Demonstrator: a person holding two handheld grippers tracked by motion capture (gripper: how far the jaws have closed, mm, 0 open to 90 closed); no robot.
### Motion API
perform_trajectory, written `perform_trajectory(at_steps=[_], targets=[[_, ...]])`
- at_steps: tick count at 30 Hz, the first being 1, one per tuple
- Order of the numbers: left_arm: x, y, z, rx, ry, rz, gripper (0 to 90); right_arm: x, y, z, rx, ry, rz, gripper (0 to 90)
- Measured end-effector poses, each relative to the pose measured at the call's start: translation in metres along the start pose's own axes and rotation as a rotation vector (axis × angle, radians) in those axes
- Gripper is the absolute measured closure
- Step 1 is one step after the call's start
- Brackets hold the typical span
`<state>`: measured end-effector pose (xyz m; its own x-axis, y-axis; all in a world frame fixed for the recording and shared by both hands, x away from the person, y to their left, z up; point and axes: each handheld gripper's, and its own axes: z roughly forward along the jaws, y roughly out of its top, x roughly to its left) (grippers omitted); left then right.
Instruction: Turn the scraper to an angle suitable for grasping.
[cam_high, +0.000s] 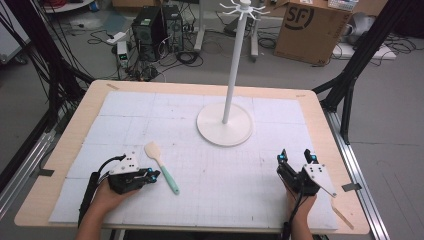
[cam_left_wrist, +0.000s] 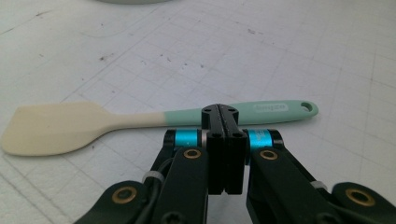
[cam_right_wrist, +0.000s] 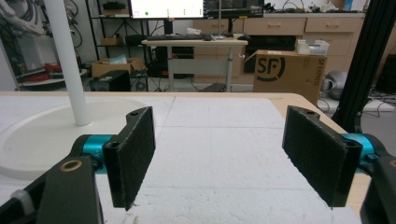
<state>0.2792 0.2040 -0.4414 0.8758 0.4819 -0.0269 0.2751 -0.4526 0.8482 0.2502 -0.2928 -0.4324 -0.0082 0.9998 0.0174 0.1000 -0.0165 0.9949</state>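
The table (cam_high: 60, 150) had a pale wooden top, most of it covered by a white gridded mat (cam_high: 150, 110). Around it lay a grey floor (cam_high: 390, 125) strewn with black cables (cam_high: 190, 56). Black metal frame posts (cam_high: 350, 75) stood at either side. Two dark computer towers (cam_high: 157, 25) sat on the floor beyond the far edge, and a brown cardboard box (cam_high: 310, 27) with black lettering stood to the right. Farther back in the room were a desk (cam_right_wrist: 196, 44) carrying a monitor (cam_right_wrist: 166, 8) and a keyboard, wooden cabinets with drawers (cam_right_wrist: 299, 23), and shelves at the left. The light was even and bright.
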Motion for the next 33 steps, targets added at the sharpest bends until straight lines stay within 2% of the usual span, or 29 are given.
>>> perform_trajectory(at_steps=[1, 3, 6, 9, 14, 24, 29, 33], targets=[[0.0, 0.0, 0.0, -0.005, -0.022, -0.004, 89.8, 0.0, 0.0, 0.0, 0.0, 0.001, 0.002, 24.6], [-0.001, 0.0, 0.001, -0.01, -0.021, 0.0, 89.8, 0.0, 0.0, 0.0, -0.001, 0.001, -0.002, 24.6], [0.0, 0.001, 0.003, 0.006, -0.03, -0.008, 89.8, 0.0, 0.0, 0.0, 0.0, 0.002, -0.005, 24.6], [-0.002, 0.003, 0.007, 0.038, -0.042, 0.003, 89.9, 0.0, 0.0, 0.0, -0.002, 0.001, -0.002, 24.6], [-0.006, 0.007, 0.016, 0.087, -0.035, 0.019, 89.8, 0.0, 0.0, 0.0, -0.001, 0.0, -0.005, 24.5], [-0.008, 0.012, 0.027, 0.136, -0.027, 0.029, 89.8, 0.0, 0.0, 0.0, 0.0, 0.0, -0.005, 24.2], [-0.01, 0.016, 0.034, 0.135, -0.017, 0.041, 89.8, 0.0, 0.0, 0.0, 0.001, 0.0, -0.002, 24.2], [-0.013, 0.023, 0.045, 0.129, 0.01, 0.049, 89.8, 0.0, 0.0, 0.0, -0.002, -0.001, -0.004, 24.2]])
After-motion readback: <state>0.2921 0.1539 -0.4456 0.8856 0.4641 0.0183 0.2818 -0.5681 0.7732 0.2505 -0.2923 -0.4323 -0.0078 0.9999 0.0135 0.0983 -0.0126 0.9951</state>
